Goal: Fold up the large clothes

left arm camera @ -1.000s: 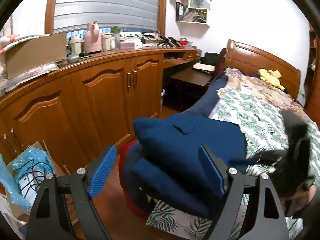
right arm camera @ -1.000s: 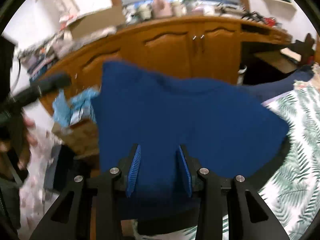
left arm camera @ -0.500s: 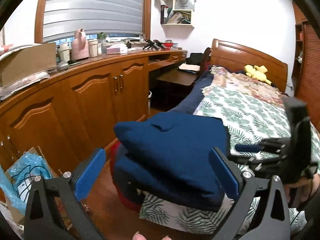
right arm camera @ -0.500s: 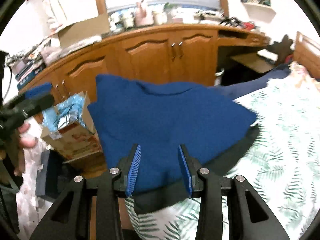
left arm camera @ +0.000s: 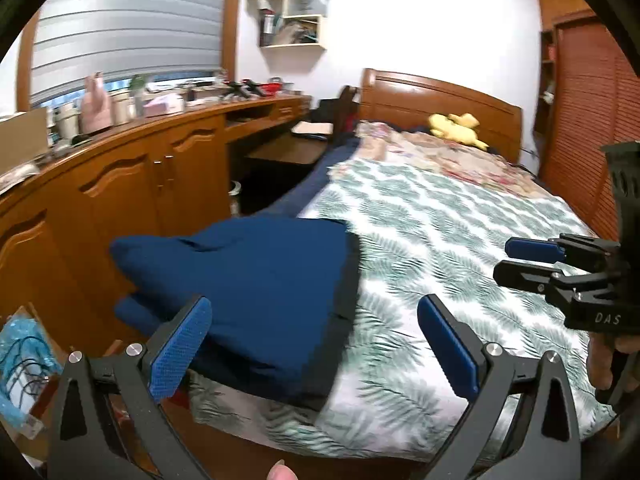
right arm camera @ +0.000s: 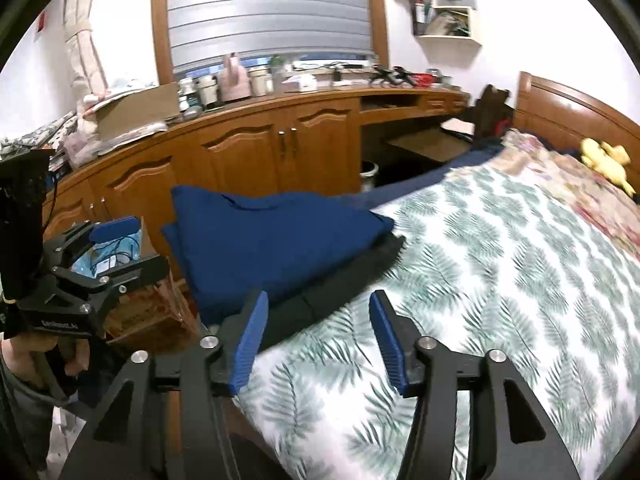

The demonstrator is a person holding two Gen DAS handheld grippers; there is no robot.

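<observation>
At the bed's (left arm camera: 460,216) lower-left corner, a folded blue garment (left arm camera: 256,276) lies atop a dark one; left gripper (left arm camera: 316,348) hangs wide apart, nearer it, while right gripper (right arm camera: 316,340), jaws just opening, holds nothing, garment up-left of both

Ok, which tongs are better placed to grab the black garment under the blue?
Probably right. The black garment has its bare edge just ahead of the right tongs, empty, jaws just opened. The left tongs, also just opened, face the blue garment covering it.
</observation>
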